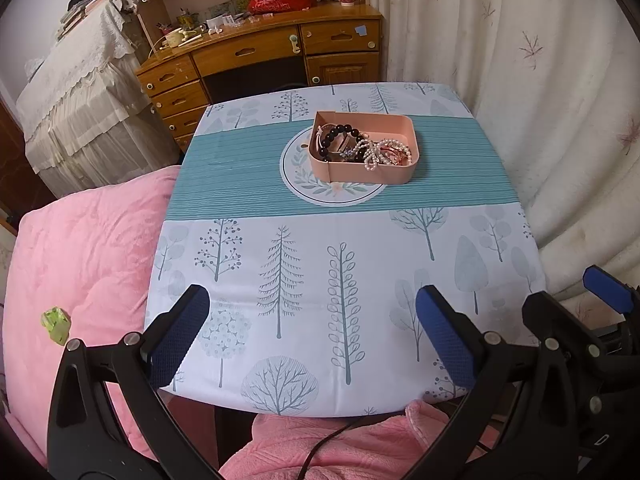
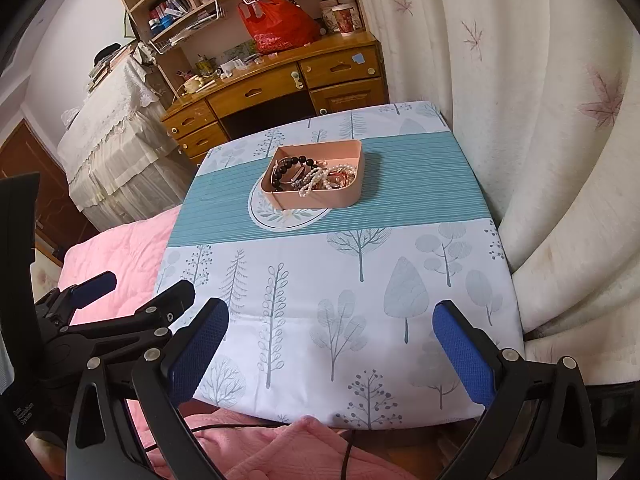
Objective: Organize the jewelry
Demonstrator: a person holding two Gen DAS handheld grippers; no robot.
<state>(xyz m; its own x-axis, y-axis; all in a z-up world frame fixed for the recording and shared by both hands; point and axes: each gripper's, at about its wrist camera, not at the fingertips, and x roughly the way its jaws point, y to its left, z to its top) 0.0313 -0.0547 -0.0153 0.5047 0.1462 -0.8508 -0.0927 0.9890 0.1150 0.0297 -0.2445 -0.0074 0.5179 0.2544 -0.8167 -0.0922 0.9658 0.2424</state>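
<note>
A shallow pink plastic tray (image 1: 370, 170) sits upper centre on the tree-print clothed table (image 1: 304, 280), piled with a black bead bracelet (image 1: 340, 133) and white pearl strands (image 1: 374, 152). Both grippers, left (image 1: 312, 324) and right (image 2: 332, 330), hover near the lower edge, jaws apart, empty. A pink quilted bed (image 1: 80, 248) lies left.

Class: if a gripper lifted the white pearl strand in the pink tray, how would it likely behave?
The pearl strand would probably hang limp, since it already droops over the pink tray's front wall. It lies tangled with other jewelry, so it may drag pieces along. Round beads could slip between pads.
</note>
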